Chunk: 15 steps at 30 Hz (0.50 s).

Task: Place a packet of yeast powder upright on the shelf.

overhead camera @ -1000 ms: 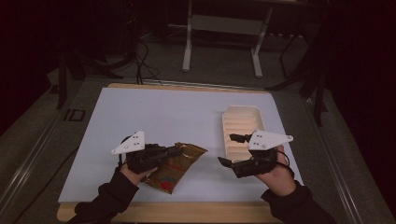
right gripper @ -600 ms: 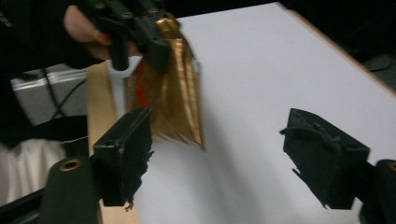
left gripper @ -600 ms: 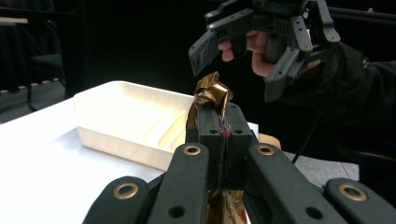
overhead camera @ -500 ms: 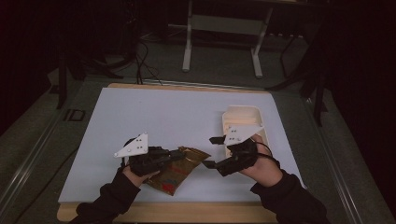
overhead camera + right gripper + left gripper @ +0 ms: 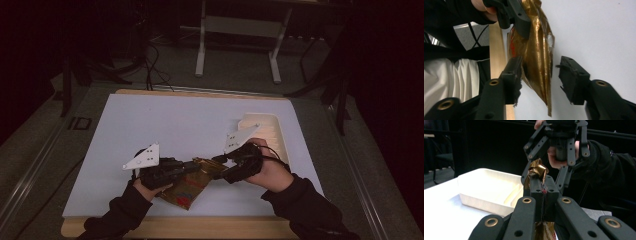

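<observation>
White table (image 5: 165, 125), dark room behind. Crinkled gold foil packet (image 5: 192, 180) with red print sits at 6 o'clock, cream tray (image 5: 280, 132) at 3. Left gripper (image 5: 187, 167) jaws clamped tight on packet's top edge. Right gripper (image 5: 537, 75) jaws spread wide, straddling the packet, not squeezing.

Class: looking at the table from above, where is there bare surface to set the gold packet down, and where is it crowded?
Free: the far half of the white mat, left of the white tray, and the mat's near-left corner. Crowded: the near middle, where the left gripper clamps the gold packet and the right gripper straddles it, open.
</observation>
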Available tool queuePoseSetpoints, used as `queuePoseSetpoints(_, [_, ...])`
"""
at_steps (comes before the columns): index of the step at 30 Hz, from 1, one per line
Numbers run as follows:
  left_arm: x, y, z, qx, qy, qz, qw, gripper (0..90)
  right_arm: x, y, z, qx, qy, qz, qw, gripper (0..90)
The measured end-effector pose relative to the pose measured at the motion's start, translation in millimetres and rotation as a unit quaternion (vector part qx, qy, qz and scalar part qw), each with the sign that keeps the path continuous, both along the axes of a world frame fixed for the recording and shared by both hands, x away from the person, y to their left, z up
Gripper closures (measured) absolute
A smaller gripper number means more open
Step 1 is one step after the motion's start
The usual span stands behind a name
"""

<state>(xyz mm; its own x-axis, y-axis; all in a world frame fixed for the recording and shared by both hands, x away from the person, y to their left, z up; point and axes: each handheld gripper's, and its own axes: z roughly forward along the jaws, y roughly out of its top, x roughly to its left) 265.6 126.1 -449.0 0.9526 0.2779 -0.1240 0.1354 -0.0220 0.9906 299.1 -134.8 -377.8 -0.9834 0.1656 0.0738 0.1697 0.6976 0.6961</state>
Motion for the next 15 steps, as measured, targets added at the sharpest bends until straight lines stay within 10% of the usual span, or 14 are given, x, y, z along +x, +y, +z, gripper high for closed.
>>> queuePoseSetpoints(5, [0.1,-0.2,0.8,-0.002,-0.006,0.001,1.0,90.0,5.0,6.4,-0.5,-0.02,0.04,0.023,0.9987,63.2])
queuePoseSetpoints(15, [1.6,-1.9,0.5,-0.004,-0.008,0.003,1.0,88.7,10.8,12.0,5.8,-0.06,0.017,0.058,0.9963,74.9])
